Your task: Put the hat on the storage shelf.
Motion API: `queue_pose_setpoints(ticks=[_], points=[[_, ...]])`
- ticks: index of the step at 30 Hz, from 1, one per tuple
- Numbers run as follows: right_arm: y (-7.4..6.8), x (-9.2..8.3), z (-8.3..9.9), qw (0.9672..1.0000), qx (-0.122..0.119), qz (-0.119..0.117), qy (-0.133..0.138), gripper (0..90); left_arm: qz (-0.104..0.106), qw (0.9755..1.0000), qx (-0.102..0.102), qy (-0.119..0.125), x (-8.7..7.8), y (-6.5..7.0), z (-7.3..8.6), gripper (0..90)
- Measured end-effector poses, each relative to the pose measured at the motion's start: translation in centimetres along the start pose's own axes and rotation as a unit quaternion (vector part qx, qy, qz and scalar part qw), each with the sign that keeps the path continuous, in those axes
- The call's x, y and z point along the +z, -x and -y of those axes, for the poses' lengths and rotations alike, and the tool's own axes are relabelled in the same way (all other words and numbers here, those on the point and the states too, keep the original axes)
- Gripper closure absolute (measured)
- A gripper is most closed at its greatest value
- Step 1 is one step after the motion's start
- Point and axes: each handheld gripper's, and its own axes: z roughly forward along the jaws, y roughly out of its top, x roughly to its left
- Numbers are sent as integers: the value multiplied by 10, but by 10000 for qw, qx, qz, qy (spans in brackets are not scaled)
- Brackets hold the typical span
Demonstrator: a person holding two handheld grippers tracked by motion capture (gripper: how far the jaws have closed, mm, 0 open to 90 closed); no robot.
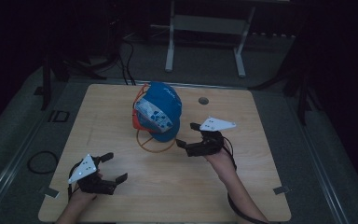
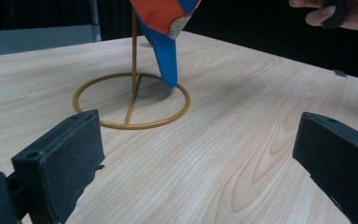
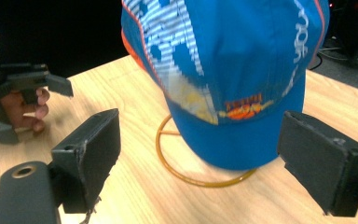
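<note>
The blue cap [image 1: 161, 109] sits on a gold stand [image 1: 154, 145] at the middle of the table [image 1: 121, 186]. The right gripper [image 1: 189, 134] is just beside it, jaws wide and holding nothing. The left gripper [image 1: 114, 167] rests near the front edge, also wide and empty.

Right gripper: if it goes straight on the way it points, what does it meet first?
Probably the blue cap hanging on its wire stand. The right gripper is open, its jaws to either side of the cap's brim; depth is unclear.

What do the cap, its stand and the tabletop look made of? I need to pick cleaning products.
Cap: blue woven fabric, matte, printed pattern and stitched logo. Stand: thin metal wire, probably, with a glossy gold-orange coat. Tabletop: light wood or wood-look laminate, smooth, visible grain.
</note>
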Motion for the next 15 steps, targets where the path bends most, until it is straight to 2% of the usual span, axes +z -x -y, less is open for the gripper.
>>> queue_pose_setpoints(ticks=[9,10,15], points=[[2,-3,27,9998,38,-99,-153,135,-27,10000,-3,-29,0,-2,1,22],[3,-4,36,9997,31,-129,-187,135,-32,10000,-26,-34,0,-2,2,22],[6,-7,53,9994,46,-142,-325,136,-38,10000,-38,-56,1,-2,3,22]])
